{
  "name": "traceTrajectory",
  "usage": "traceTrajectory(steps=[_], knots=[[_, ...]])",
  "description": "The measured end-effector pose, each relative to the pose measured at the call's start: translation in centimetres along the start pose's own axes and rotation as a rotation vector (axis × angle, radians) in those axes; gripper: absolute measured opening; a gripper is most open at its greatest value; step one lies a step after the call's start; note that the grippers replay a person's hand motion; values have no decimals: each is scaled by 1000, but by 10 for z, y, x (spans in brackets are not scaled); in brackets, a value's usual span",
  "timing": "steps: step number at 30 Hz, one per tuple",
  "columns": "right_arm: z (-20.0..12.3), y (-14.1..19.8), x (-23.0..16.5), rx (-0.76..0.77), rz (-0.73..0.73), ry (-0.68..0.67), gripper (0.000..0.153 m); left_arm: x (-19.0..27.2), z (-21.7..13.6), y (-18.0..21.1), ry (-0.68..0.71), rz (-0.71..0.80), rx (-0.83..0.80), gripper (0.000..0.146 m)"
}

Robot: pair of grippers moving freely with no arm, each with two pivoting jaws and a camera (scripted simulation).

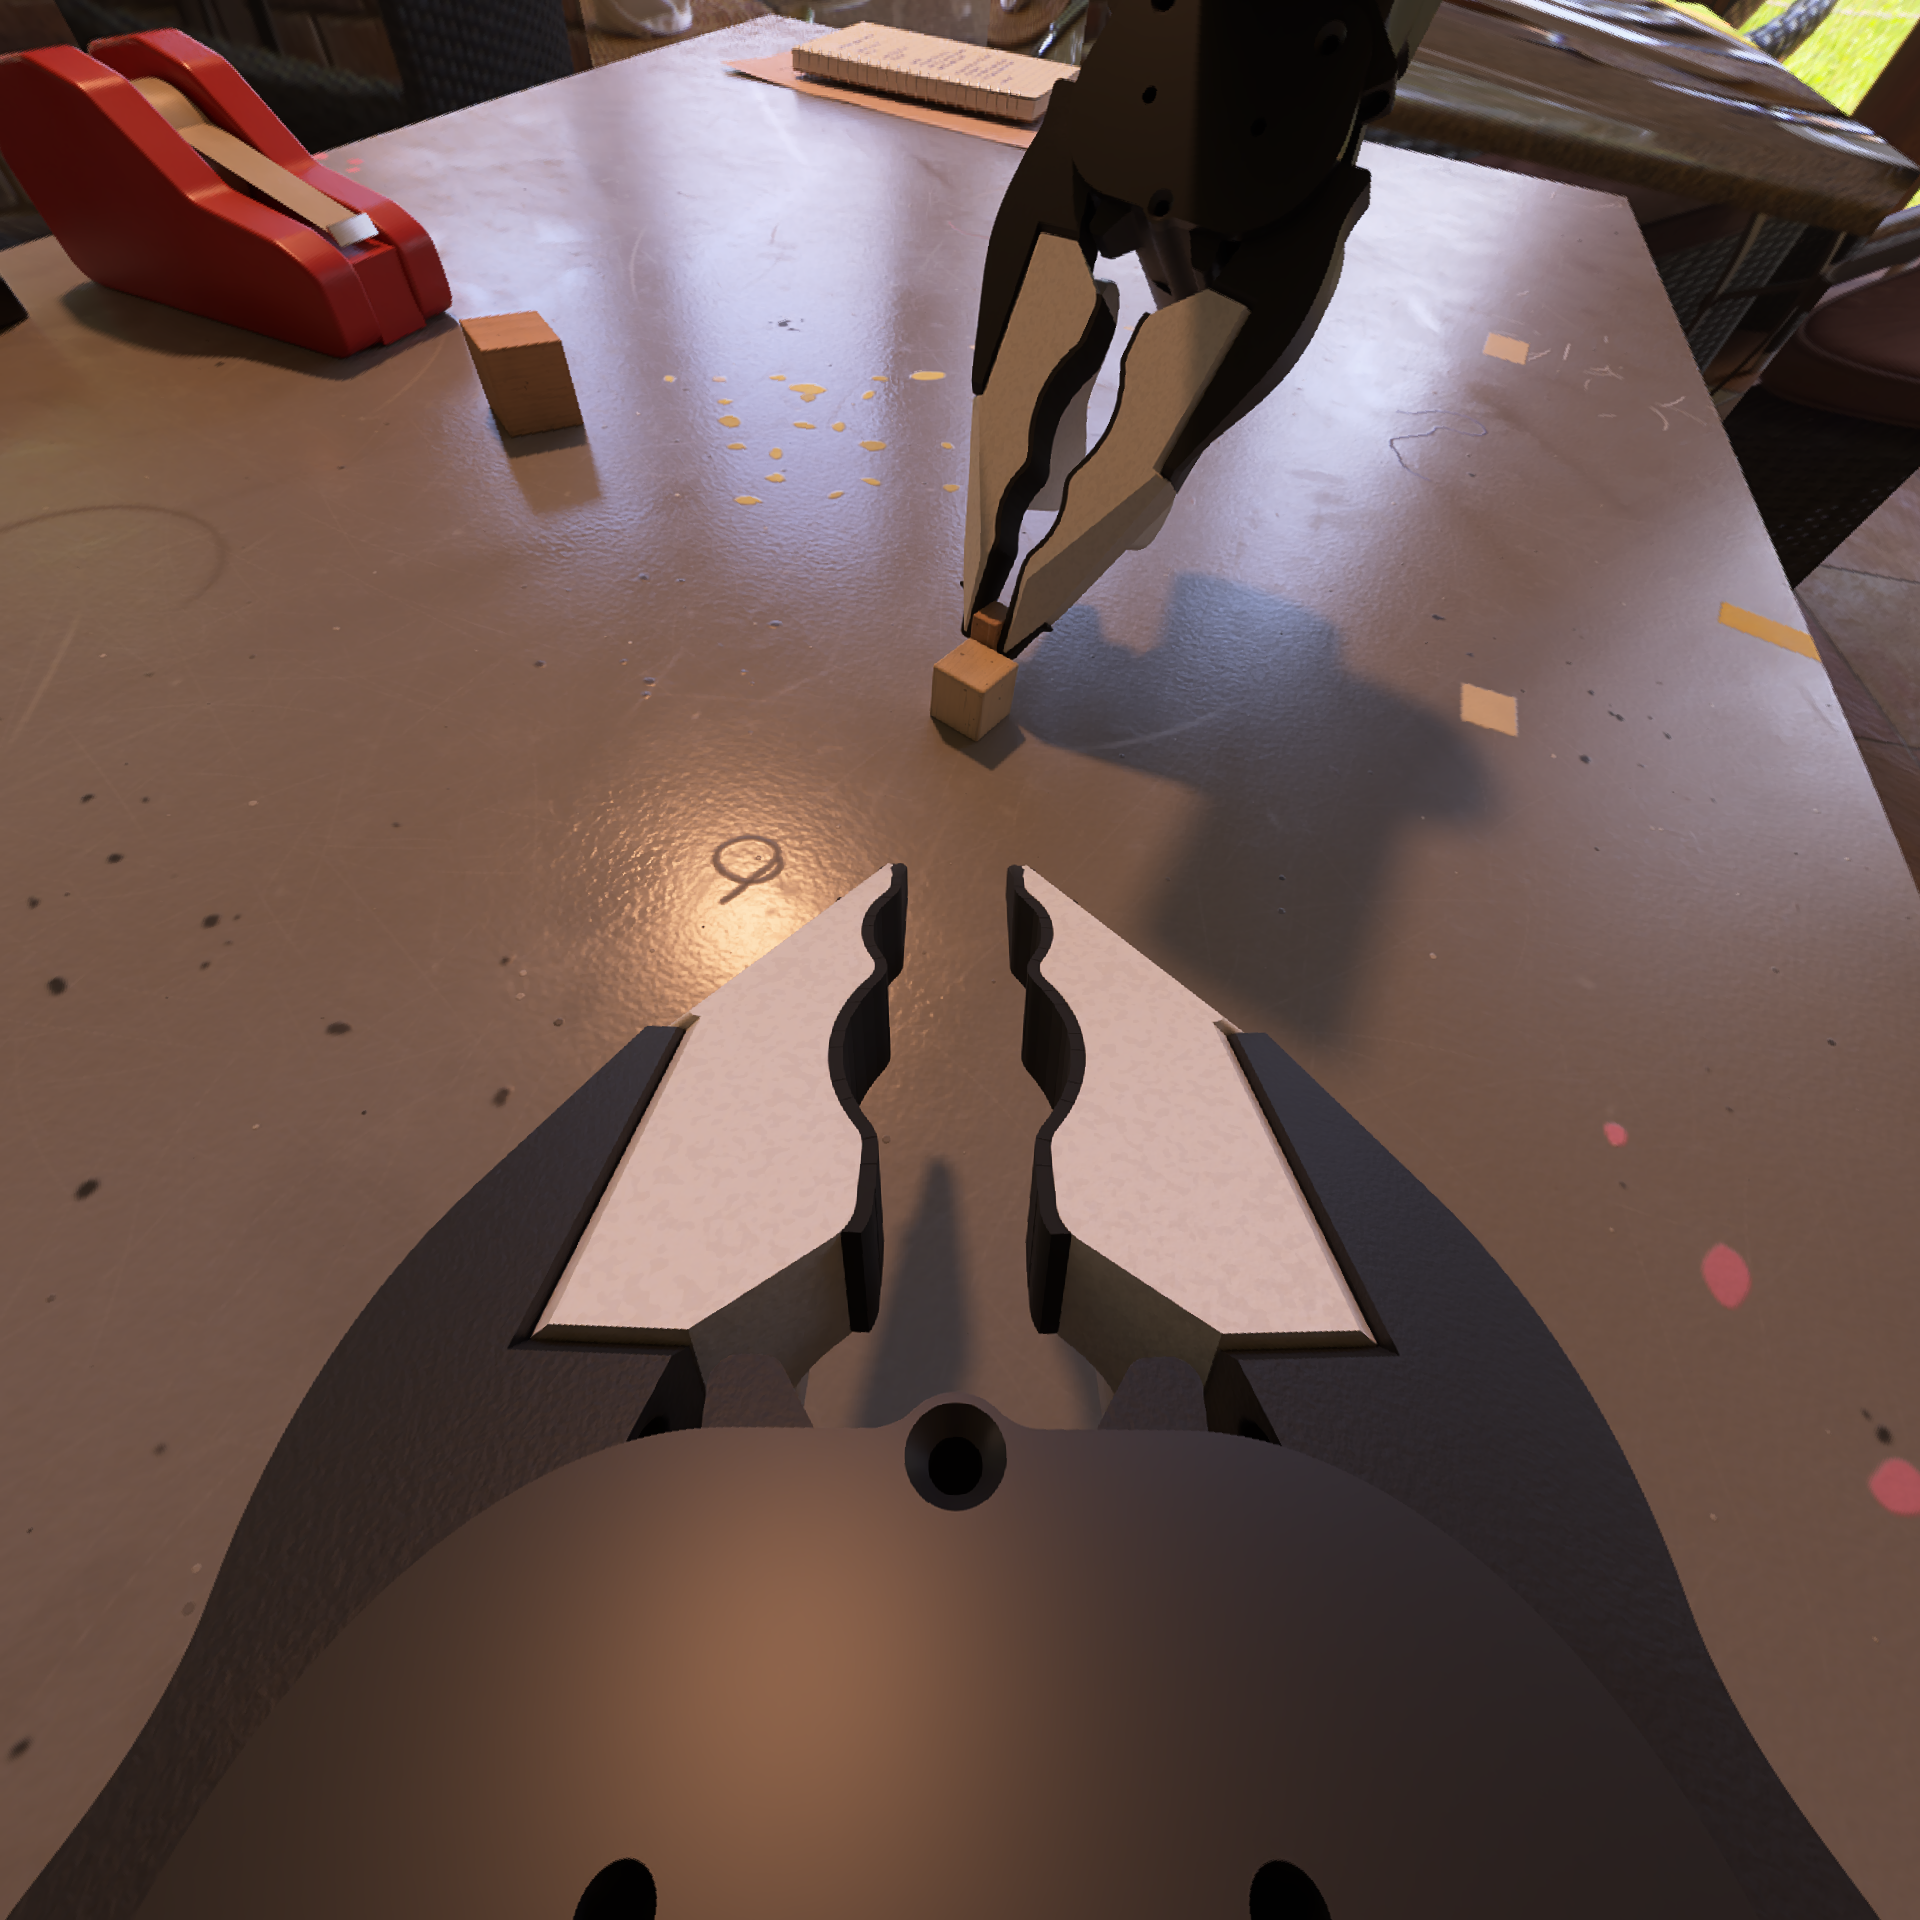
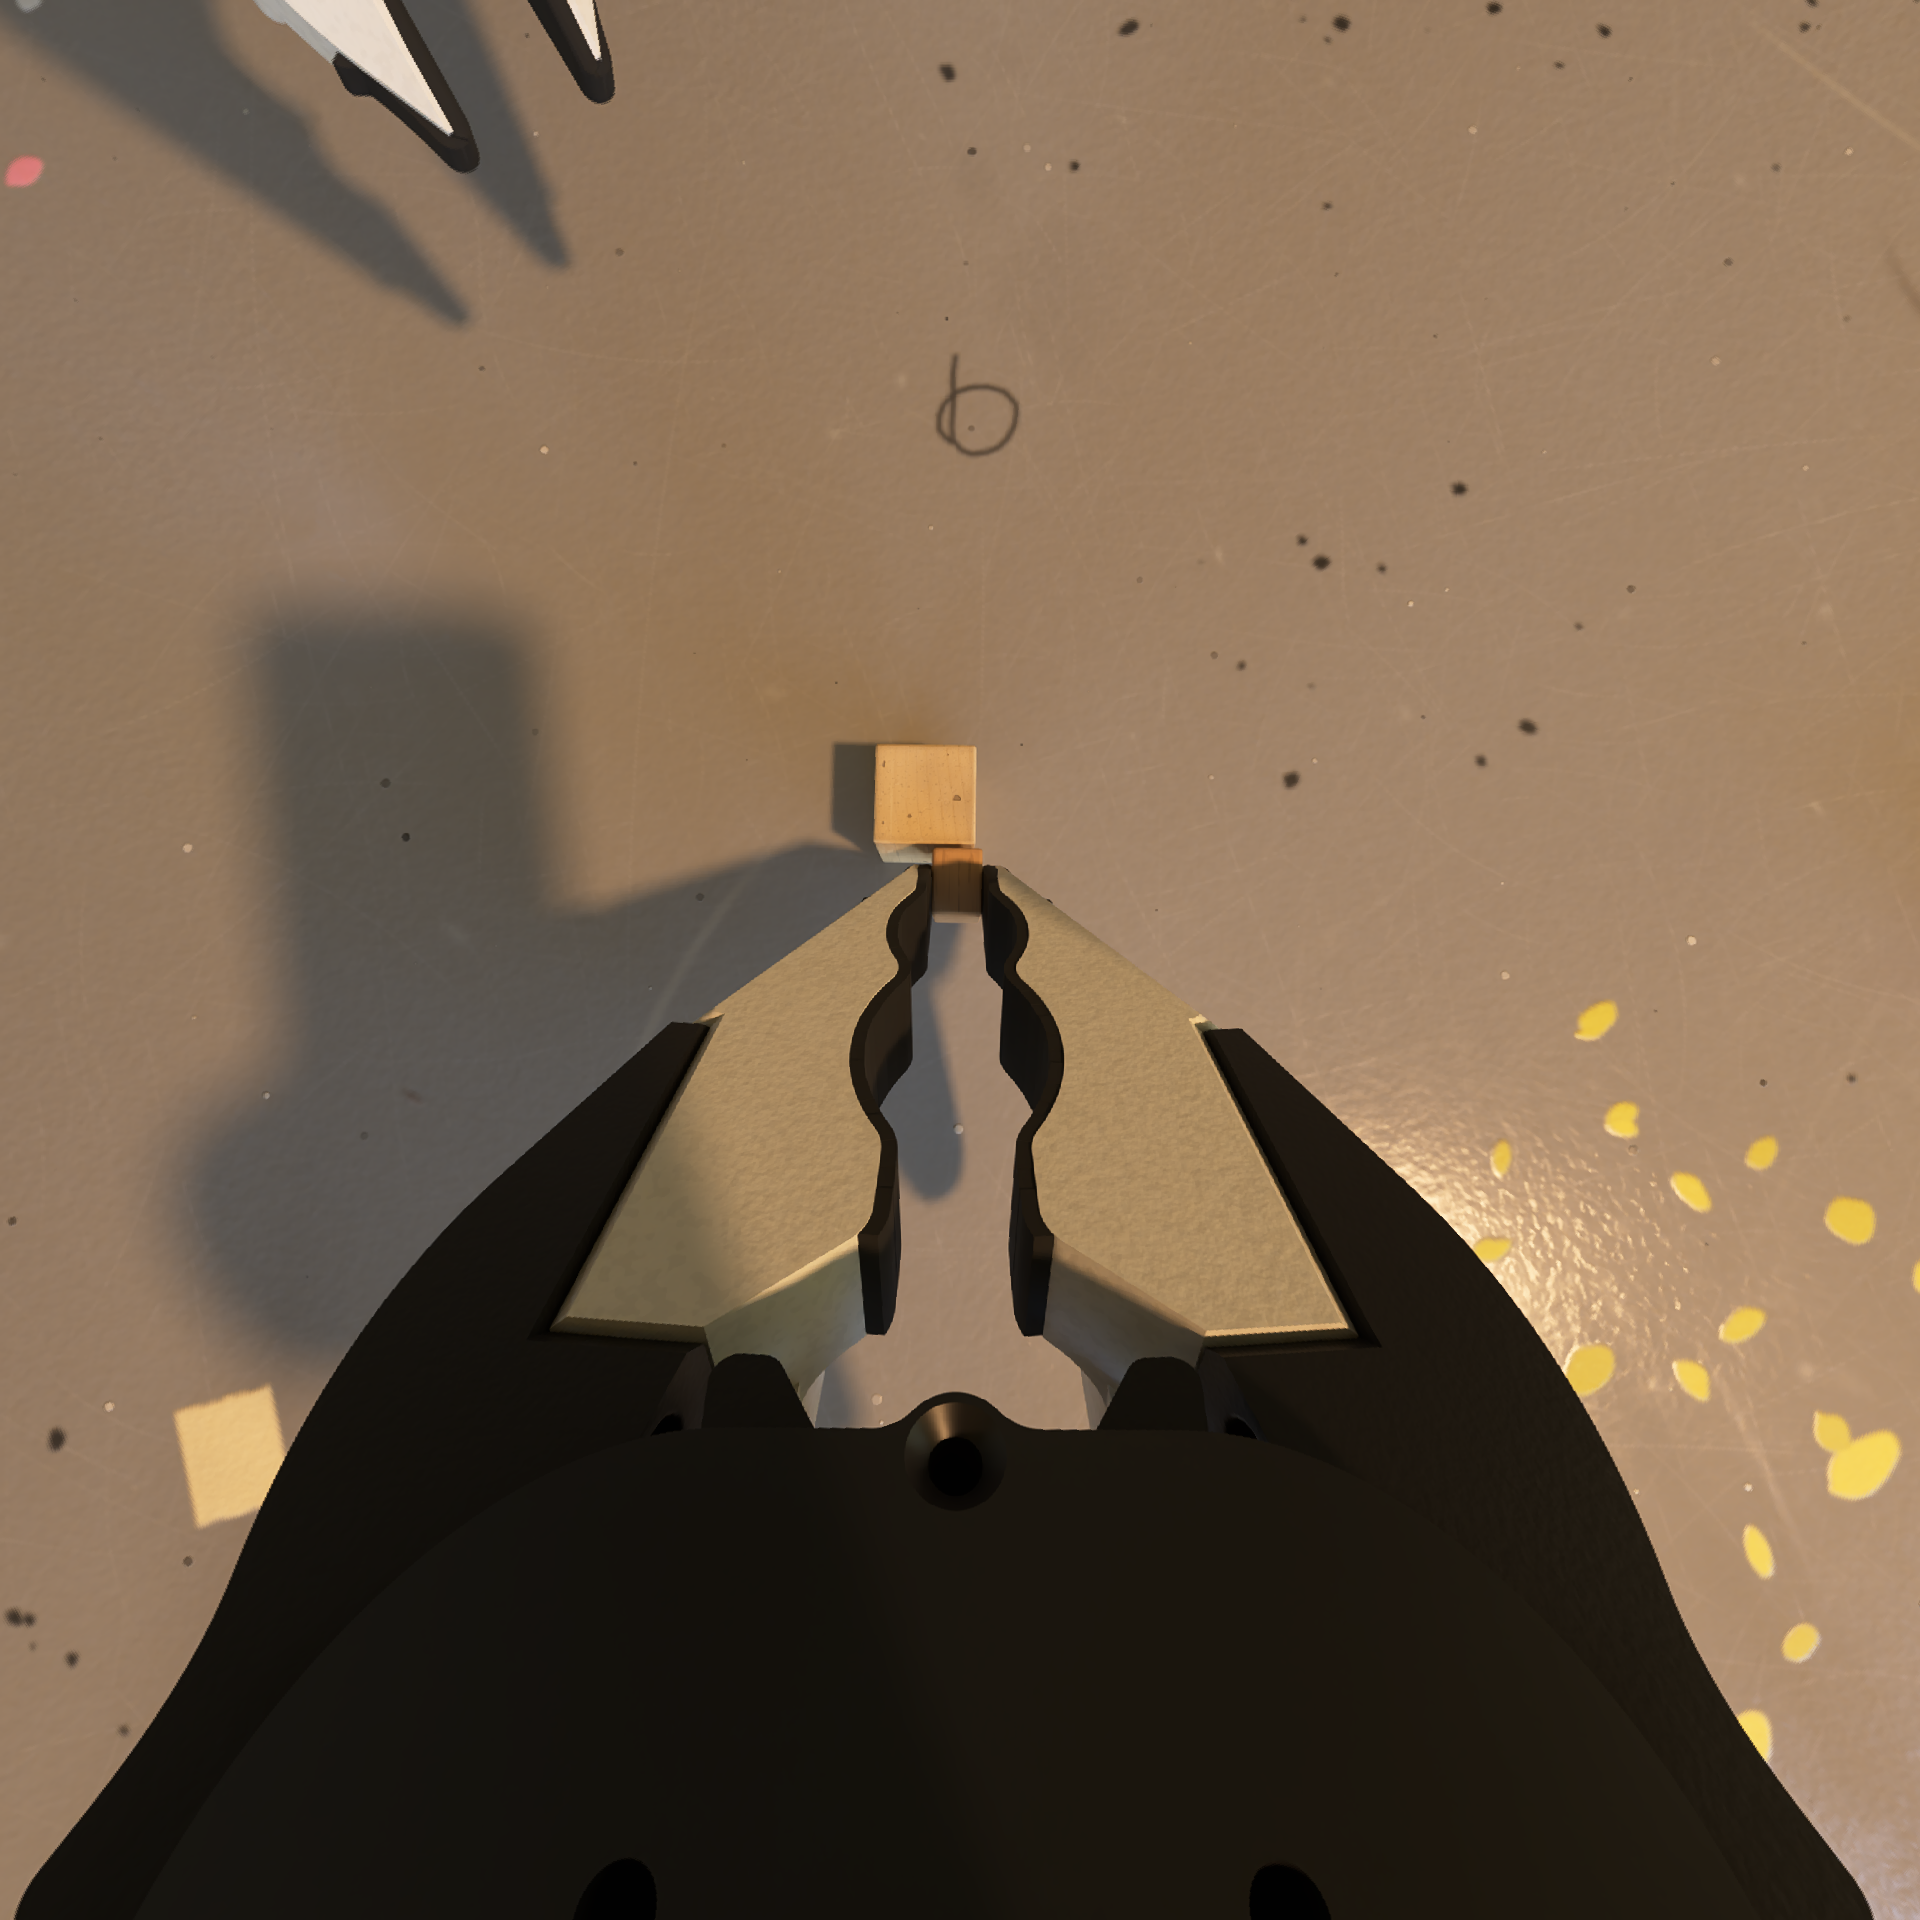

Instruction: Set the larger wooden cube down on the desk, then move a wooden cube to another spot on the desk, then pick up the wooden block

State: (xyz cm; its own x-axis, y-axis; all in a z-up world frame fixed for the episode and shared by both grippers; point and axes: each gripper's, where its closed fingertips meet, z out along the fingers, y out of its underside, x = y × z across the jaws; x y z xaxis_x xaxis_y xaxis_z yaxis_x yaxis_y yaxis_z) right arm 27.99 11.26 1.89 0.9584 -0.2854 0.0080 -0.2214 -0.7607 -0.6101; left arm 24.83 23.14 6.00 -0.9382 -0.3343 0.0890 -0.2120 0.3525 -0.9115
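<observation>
Right gripper clamps a small darker wooden cube between its fingertips, just beside the pale larger wooden cube resting on the desk. Left gripper hovers with jaws parted, holding nothing. Wooden block stands at 11 o'clock, beside the red tape dispenser; notepad at 12.

Small cube half-hidden (between right claw fingertips)

Pale wooden cube on desk, small darker cube touching, larger block apart
</observation>
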Motion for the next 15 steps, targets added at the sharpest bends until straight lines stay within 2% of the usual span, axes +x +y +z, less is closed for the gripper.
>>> traceTrajectory(steps=[11,13,15], knots=[[-4,-2,2,13,-7,7,9,0,0,-2,-4,-1,9,19],[-11,-10,1,72,-35,-7,9,-2,1,-7,-12,-32,42,19],[-22,-24,-6,176,-131,-56,9,-3,4,-20,-1,-135,132,18]])
